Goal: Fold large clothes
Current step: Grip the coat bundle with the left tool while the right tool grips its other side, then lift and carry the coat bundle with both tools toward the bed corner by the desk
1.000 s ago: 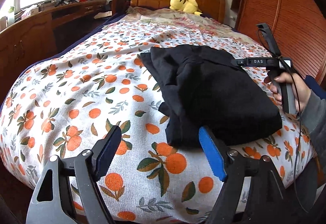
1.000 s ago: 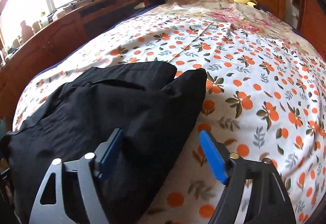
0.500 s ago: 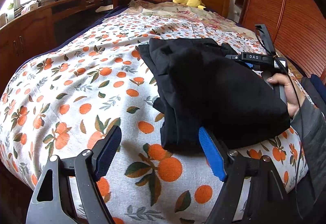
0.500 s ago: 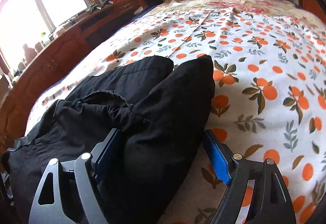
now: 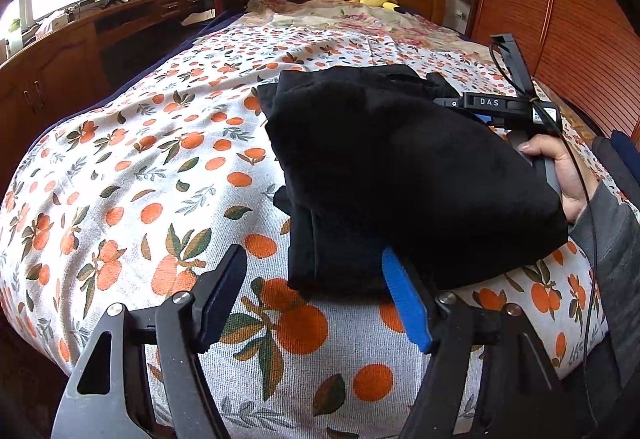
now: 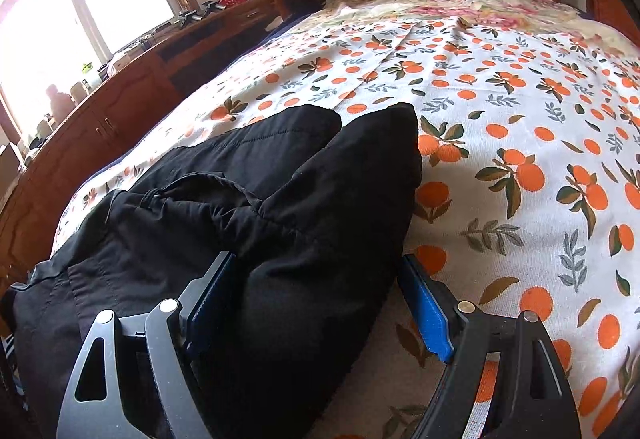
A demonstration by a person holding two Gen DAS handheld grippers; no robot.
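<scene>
Garment [image 5: 400,175], black, folded thick, lies on the bed [image 5: 132,175] near its foot. My left hand-held gripper [image 5: 312,299] gapes wide beside its corner; my right hand-held gripper [image 6: 316,307] straddles a bulky fold, unclosed. Soft, floppy, likely hefty: grip stacked edges.

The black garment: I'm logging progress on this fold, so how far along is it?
Mostly done: the black garment already lies in a compact layered bundle on the orange-print bedspread. In hand: the right gripper is open with its fingers straddling one end of the bundle; the left gripper is open at the near edge, gripping nothing. Left, probably: a last fold or squaring the uneven layers.
</scene>
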